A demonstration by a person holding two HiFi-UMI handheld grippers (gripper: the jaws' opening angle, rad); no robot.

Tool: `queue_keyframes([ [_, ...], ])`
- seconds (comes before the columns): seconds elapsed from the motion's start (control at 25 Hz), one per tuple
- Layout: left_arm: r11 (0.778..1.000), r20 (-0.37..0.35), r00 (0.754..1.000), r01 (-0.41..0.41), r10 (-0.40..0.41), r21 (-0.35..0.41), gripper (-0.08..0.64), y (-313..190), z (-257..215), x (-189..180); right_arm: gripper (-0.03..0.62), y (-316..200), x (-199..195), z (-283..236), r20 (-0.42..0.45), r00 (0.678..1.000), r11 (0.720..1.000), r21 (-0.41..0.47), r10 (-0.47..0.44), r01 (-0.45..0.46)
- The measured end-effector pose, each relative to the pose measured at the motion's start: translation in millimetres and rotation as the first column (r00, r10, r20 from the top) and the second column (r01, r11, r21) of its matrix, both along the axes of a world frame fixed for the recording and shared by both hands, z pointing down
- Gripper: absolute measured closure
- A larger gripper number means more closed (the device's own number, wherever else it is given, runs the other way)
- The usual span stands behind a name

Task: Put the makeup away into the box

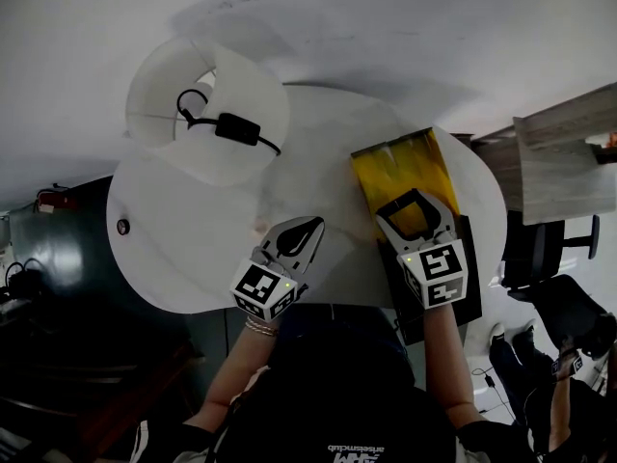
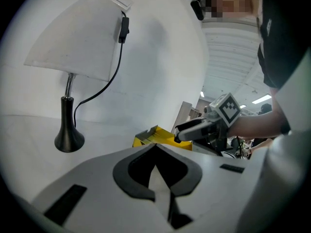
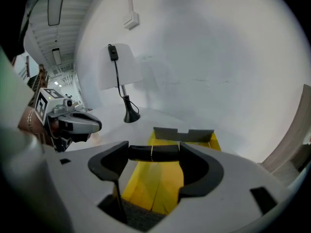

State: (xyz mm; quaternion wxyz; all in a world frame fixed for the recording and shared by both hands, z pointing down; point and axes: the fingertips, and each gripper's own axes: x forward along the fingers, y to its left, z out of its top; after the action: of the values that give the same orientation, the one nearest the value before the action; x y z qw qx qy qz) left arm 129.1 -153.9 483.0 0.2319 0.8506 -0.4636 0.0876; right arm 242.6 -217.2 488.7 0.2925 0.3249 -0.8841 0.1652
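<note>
Table (image 1: 193,258), dark tube (image 3: 153,152) in right hand-held gripper (image 1: 416,199)

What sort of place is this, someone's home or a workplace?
Most likely an office or lab workspace, not a home: a white round table with a desk lamp, a black office chair beside it, and ceiling strip lights over an open room behind.

Light: bright, diffuse; ceiling strips (image 2: 263,99) glow
Table (image 1: 193,258): washed white
Edges: fisheye bending, black vignette
Foreground: soft focus
</note>
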Motion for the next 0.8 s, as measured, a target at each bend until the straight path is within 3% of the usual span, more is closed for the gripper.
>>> queue_keyframes([
  [0.8,0.996,0.005,0.997,0.077,-0.077,-0.040,0.543,-33.7,37.8,-7.3,0.250,-63.4,-13.2,73.6,-0.119,0.989,0.993,-0.093,-0.086,0.075],
])
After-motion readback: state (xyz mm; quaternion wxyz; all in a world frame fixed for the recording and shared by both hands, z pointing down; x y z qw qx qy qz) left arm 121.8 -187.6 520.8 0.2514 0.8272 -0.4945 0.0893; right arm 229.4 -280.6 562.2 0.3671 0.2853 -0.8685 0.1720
